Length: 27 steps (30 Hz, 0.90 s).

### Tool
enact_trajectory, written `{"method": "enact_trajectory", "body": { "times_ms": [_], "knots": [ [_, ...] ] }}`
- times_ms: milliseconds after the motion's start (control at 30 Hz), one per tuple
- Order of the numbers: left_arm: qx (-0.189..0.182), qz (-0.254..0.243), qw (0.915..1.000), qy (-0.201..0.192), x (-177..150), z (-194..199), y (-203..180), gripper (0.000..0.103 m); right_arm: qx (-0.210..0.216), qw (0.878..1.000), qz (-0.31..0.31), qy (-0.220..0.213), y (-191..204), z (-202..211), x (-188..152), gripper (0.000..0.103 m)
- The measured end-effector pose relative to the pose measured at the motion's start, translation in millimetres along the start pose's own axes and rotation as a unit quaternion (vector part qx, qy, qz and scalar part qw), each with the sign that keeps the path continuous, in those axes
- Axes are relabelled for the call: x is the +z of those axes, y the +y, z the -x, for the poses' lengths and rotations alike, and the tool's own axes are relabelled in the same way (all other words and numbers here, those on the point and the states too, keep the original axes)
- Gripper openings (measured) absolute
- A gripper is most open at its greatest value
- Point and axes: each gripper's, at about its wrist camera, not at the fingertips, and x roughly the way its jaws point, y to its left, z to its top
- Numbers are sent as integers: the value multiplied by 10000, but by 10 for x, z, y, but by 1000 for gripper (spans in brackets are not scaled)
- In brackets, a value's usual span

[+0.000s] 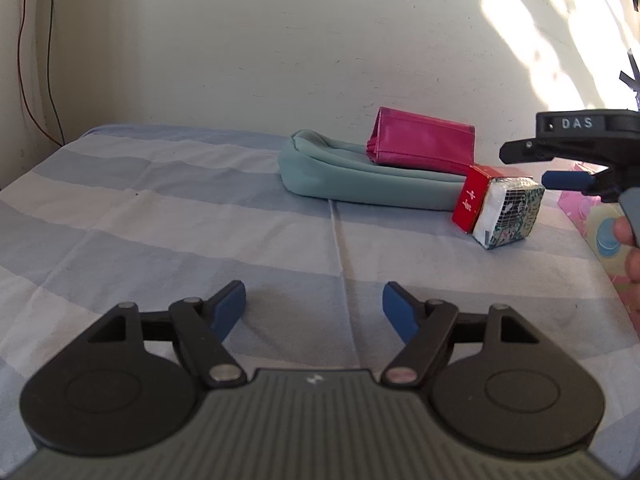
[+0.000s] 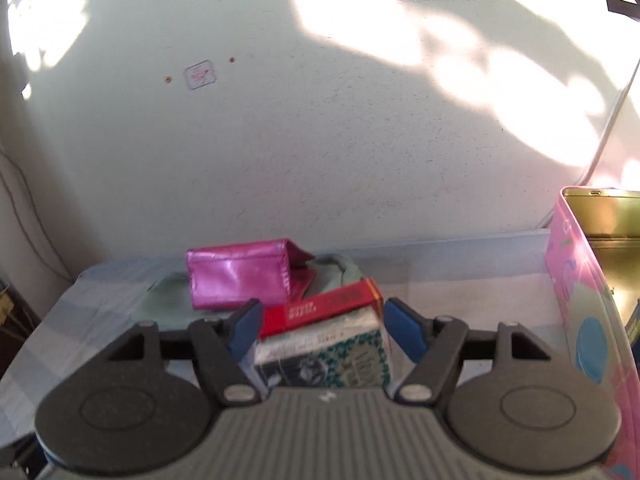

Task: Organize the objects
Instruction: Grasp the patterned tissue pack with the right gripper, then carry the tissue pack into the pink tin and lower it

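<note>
Right wrist view: two small boxes stacked, a red cardboard packet (image 2: pixel 320 312) on top of a white-and-green patterned carton (image 2: pixel 324 360), sitting between the blue pads of the right hand-held gripper (image 2: pixel 320 326). Jaws spread wide; left pad looks close against the stack, right pad just beside it with a gap showing. Nothing clamped. Behind the stack, a shiny magenta wallet (image 2: pixel 240 276) rests on a flat teal fabric pouch (image 2: pixel 340 270). Pink printed tin box (image 2: pixel 576 312) with gold interior stands open at the right edge.

Left wrist view: left hand-held gripper (image 1: pixel 314 308) hangs low over the blue-and-white striped bedsheet (image 1: pixel 160 208), jaws wide apart, holding nothing, well apart from the boxes. Surface looks like a bed against a pale wall (image 1: pixel 240 60).
</note>
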Motion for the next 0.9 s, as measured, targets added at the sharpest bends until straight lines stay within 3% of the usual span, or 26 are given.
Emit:
{"method": "enact_trajectory", "body": {
  "times_ms": [100, 233, 367, 400, 533, 600, 700, 767, 800, 900],
  "knots": [
    [-29, 12, 10000, 12, 4, 0, 5, 78, 93, 9993, -207, 291, -80, -125, -29, 60],
    [-87, 103, 9999, 23, 6, 24, 15, 79, 501, 9975, -236, 447, -103, 113, -378, 57],
    [-602, 561, 9966, 60, 4, 84, 85, 79, 948, 9926, 91, 758, -141, 341, -912, 57],
    [-708, 657, 9953, 62, 3, 89, 97, 79, 957, 9933, 292, 572, -127, 460, -1030, 58],
    [-906, 797, 9927, 11, -2, 87, 80, 78, 758, 9926, 924, 200, -32, 645, -1118, 74],
    [-967, 867, 9915, -61, -2, 103, 90, 77, 730, 9927, 946, 133, 27, 569, -1002, 92],
    [-917, 858, 9916, -300, 8, 151, 108, 77, 773, 9897, 1187, 201, 164, 366, -919, 96],
    [-837, 766, 9925, -447, 19, 160, 113, 77, 581, 9846, 1606, 377, 285, 176, -939, 94],
    [-826, 738, 9928, -459, 20, 153, 111, 77, 502, 9828, 1702, 510, 313, 109, -956, 83],
    [-1066, 754, 9909, -317, 35, 104, 139, 77, 599, 9808, 1791, 491, 338, 164, -997, 72]
  ]
}}
